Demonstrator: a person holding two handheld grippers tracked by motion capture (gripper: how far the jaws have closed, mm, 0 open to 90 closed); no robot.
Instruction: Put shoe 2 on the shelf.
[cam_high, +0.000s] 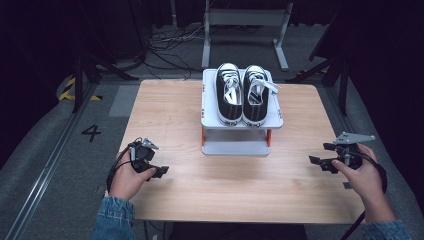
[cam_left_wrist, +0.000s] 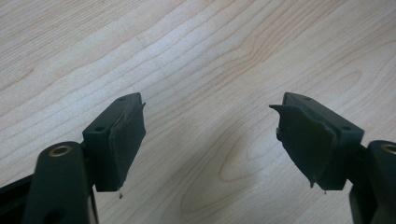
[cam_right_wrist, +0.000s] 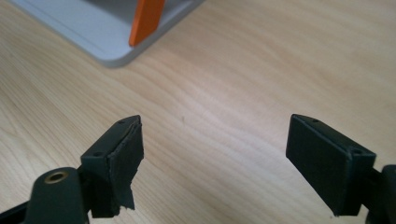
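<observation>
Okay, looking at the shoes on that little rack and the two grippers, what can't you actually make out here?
- Lower shelf of the shoe rack: high view, hidden under the top shelf.
- Soles of the black sneakers: high view, they face down onto the shelf.
- Rack in the right gripper view: cut off by the top edge, showing one blurred corner and an orange post.
- Left gripper and right gripper: open, pads too small in the high view.

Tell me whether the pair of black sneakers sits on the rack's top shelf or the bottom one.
Top shelf: both black canvas sneakers with white laces stand upright, side by side, on the upper tray of the grey two-tier rack.
</observation>
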